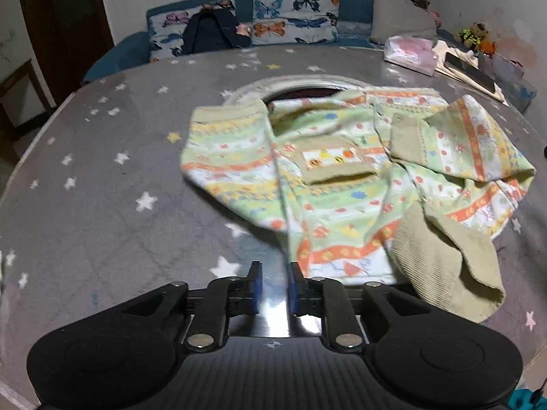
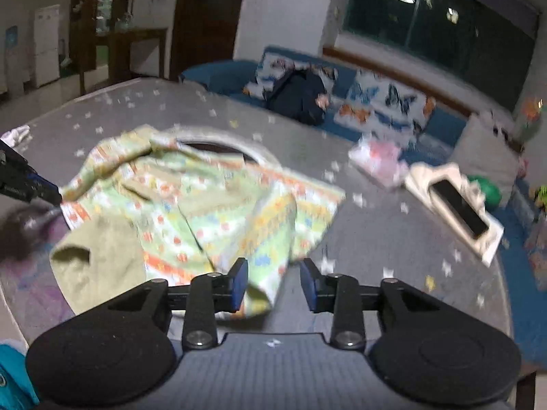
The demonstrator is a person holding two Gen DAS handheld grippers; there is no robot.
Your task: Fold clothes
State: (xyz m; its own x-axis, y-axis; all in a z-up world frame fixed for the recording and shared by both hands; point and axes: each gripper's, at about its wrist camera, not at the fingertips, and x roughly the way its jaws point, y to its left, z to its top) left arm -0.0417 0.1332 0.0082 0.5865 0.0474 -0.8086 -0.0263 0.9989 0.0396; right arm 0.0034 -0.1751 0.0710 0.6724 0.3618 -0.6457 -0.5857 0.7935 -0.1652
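A small child's garment of pale green cloth printed with orange and yellow bands, with ribbed khaki cuffs (image 1: 342, 177), lies rumpled near the middle of the round bench under a grey star-printed cover (image 1: 102, 171), partly draped over a ring-shaped opening in the bench top. The left tool (image 1: 275, 282) sits low at the garment's near hem, its blue-padded fingers a narrow gap apart with nothing visibly pinched between them; the cloth begins just ahead and spreads away and to its right. The right tool (image 2: 273, 283) has its fingers set wider, and a loose corner of the cloth lies against the left pad without being clamped. From the right wrist view the garment runs ahead and to the left, its long axis roughly across the bench. Both tools are at the near edge; the right one looks better placed to take a corner, though blur makes exact contact hard to judge.
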